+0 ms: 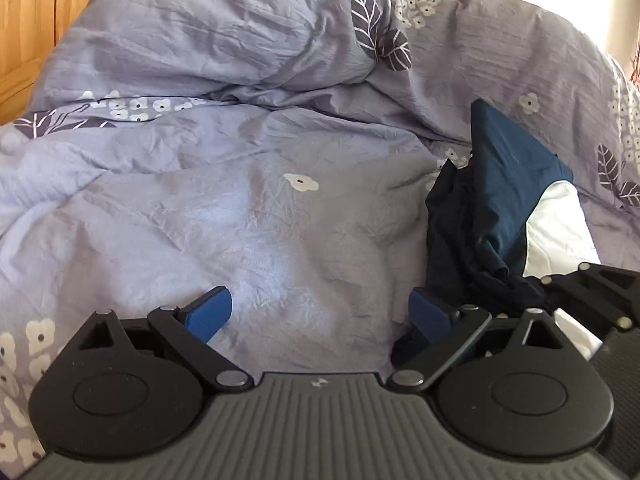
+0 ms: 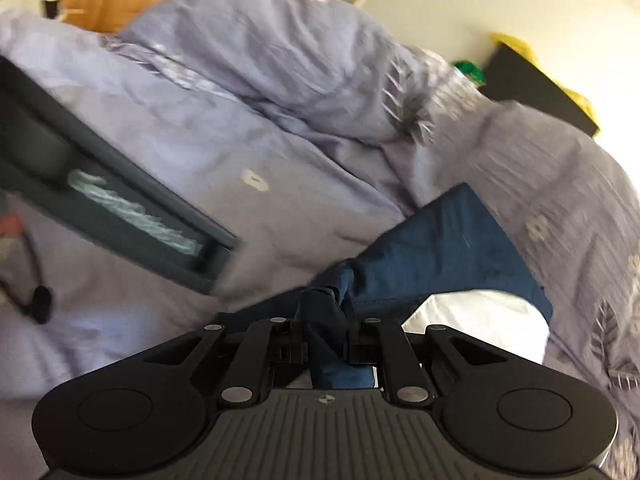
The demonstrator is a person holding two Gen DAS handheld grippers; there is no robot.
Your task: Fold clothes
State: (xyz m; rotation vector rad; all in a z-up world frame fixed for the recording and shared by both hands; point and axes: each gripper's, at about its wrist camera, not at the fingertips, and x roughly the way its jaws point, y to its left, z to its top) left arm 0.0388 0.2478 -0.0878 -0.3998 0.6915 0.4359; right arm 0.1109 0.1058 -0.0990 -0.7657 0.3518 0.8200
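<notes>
Daylight enters from the far right, whitening the wall (image 2: 432, 12) with glare. The left wrist view is sharp; soft shadows fill the duvet (image 1: 248, 216) folds. The right wrist view is motion-blurred throughout. Fisheye bending curves both edges.

You have two black two-finger tools: the left tool (image 1: 320, 314), at the bottom of its own view with blue fingertips (image 1: 210, 312) spread, and the right tool (image 2: 326, 344), pinched on cloth at the bottom centre of its view. There is one dark navy cotton garment (image 1: 500, 200) at the right of the frame, one white piece of fabric (image 1: 560, 232) beneath it, and one crumpled lilac floral duvet (image 1: 240, 200) filling the frame.
</notes>
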